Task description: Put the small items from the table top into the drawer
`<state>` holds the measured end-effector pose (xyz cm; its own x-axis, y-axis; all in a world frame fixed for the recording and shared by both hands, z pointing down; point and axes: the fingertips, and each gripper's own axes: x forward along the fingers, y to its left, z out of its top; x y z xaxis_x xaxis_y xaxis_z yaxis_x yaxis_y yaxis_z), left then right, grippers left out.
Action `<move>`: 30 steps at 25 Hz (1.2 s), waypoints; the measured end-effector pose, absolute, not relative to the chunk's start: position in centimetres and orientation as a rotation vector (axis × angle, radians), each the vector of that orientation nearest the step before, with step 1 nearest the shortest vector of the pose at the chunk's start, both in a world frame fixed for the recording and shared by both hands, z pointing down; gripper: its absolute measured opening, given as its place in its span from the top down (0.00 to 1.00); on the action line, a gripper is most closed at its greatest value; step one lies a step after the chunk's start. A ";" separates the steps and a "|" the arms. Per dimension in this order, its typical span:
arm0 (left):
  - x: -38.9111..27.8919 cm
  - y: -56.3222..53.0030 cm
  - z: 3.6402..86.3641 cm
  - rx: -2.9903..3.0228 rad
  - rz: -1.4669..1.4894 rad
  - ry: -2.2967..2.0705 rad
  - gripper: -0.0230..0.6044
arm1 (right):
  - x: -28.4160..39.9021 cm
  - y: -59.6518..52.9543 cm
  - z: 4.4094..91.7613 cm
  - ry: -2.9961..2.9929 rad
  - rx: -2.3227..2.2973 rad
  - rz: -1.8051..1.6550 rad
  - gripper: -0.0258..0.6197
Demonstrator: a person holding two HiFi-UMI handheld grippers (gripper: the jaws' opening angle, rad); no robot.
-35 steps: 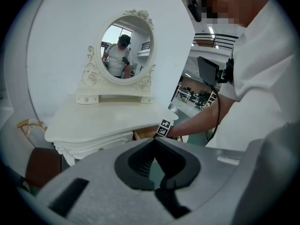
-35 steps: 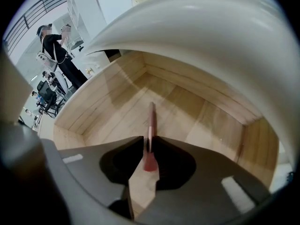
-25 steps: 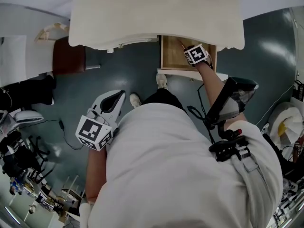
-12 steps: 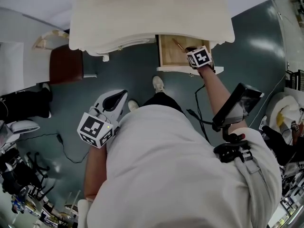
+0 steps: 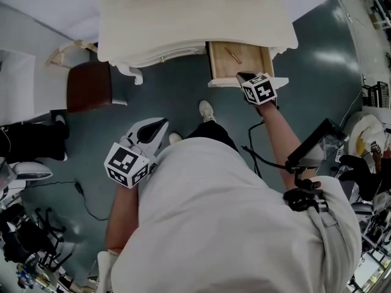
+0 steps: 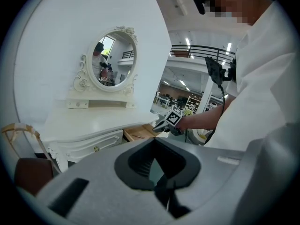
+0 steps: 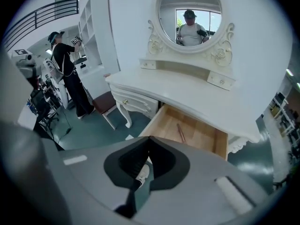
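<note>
**Both grippers clenched and empty; a thin stick lies in the open drawer**

Head view: the white dressing table (image 5: 195, 17) fills the top centre of the frame. Its drawer (image 5: 250, 67) stands pulled open under the table's right part. A thin brown stick (image 5: 232, 55) lies slanted on the drawer's wooden floor. The right gripper (image 5: 245, 77) hangs at the drawer's front edge, right of centre. The left gripper (image 5: 160, 126) is left of centre over the dark floor, well apart from the table. A brown stool (image 5: 88, 87) stands at the upper left.

Left gripper view: the jaws are pressed together with nothing between them. An oval mirror (image 6: 112, 62) sits at the upper left, and the right gripper shows mid-frame beside the drawer.

Right gripper view: the jaws are closed tight and hold nothing. Beyond them, centre right, the open drawer shows the stick resting on its floor.
</note>
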<state>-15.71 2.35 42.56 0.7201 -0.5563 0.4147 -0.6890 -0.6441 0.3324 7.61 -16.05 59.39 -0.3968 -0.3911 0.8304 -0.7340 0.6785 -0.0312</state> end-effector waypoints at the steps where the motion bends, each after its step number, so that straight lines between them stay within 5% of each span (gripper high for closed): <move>1: -16.1 2.7 42.7 2.458 0.380 -0.942 0.96 | 7.0 -15.2 59.0 -2.039 0.868 0.501 0.96; 30: -19.9 10.8 44.1 2.514 0.398 -0.901 0.96 | -4.4 2.2 53.4 -2.229 0.694 0.395 0.96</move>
<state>-19.93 10.79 44.14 0.7468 -0.5283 0.4040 -0.6543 -0.6924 0.3041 -4.36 2.19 53.44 -0.5679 -0.3565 0.7418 -0.5895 0.8052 -0.0643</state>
